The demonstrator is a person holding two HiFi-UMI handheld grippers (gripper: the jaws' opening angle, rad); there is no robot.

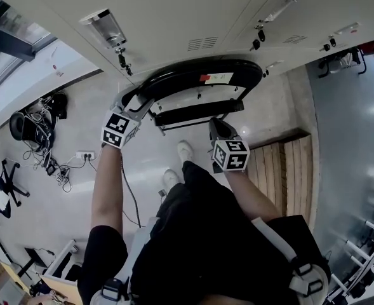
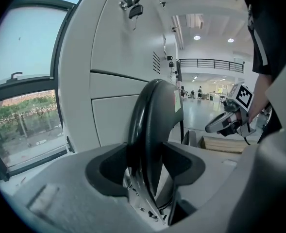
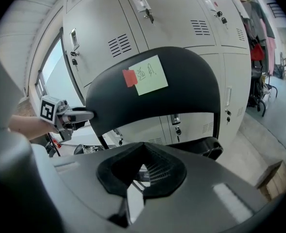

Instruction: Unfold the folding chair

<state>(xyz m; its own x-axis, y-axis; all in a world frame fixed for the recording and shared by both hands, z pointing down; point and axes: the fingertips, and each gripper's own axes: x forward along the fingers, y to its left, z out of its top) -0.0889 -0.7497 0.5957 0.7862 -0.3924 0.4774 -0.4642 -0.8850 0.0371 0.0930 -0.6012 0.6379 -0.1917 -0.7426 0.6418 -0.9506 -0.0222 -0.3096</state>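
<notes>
- One black folding chair [image 1: 193, 75] stands on the pale glossy floor [image 1: 66, 189], at the edge where it meets a row of grey lockers [image 1: 174, 18].
- Its backrest [image 3: 152, 89] is a broad, curved black panel with rounded corners, carried on thin dark tubes.
- Two paper notes are stuck to the backrest, a yellow-green note [image 3: 150, 74] with a smaller red note [image 3: 130, 77] touching its left side.
- From the head view the seat [image 1: 199, 112] shows as a narrow black bar just under the backrest.
- Left gripper [image 2: 147, 154] is clenched on the backrest's left edge, which stands upright between its jaws with both pads against it.
- Right gripper [image 3: 142, 171] has its jaws pressed together with nothing between them; its tip sits near the seat's right end, and contact there cannot be made out.
- A slatted wooden platform [image 1: 288, 164] lies on the floor just right of the chair.
</notes>
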